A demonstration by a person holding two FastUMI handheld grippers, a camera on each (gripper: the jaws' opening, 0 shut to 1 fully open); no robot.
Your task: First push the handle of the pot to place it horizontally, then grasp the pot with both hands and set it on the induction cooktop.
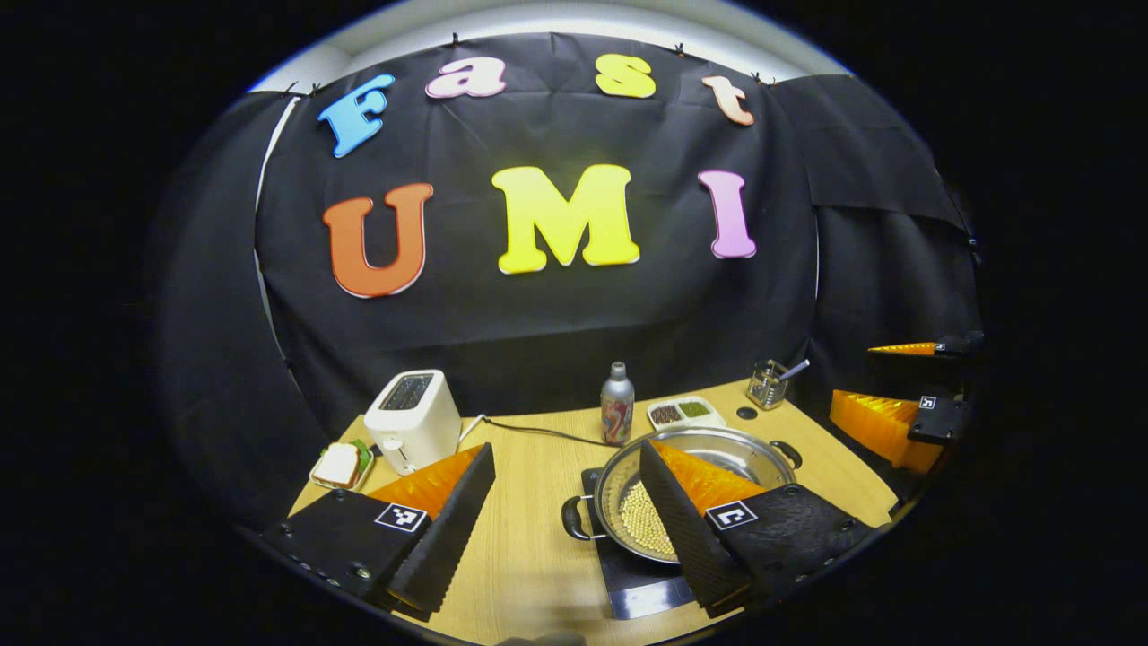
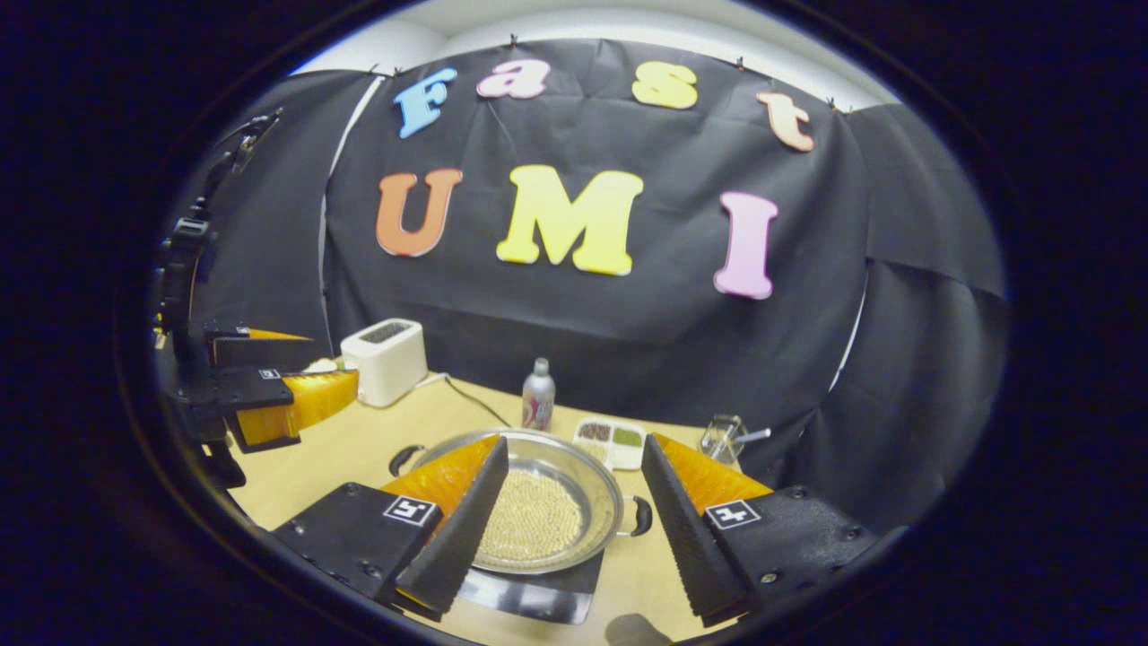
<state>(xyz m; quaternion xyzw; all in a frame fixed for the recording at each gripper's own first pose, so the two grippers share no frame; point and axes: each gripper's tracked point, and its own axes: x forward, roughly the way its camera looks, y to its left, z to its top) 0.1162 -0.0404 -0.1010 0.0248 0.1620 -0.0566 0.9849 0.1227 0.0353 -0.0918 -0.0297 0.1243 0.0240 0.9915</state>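
Note:
A steel pot [image 1: 744,453] with pale beans inside sits on the black induction cooktop [image 1: 650,592]. Its two black loop handles [image 1: 574,519] point left and right. My left gripper [image 1: 567,449] is open and hangs above the table in front of the pot, its right finger overlapping the pot's near side in view, nothing held. In the right gripper view the pot [image 2: 574,467] lies between and beyond my right gripper's fingers, on the cooktop [image 2: 538,597]. My right gripper [image 2: 575,440] is open and empty. The left gripper [image 2: 332,359] also appears off to the left there, and the right gripper [image 1: 852,377] at the far right in the left gripper view.
A white toaster [image 1: 413,420] with its cable and a sandwich plate [image 1: 341,467] stand at the back left. A bottle [image 1: 617,405], a divided dish [image 1: 686,413] and a glass holder [image 1: 768,384] line the back of the wooden table [image 1: 529,538].

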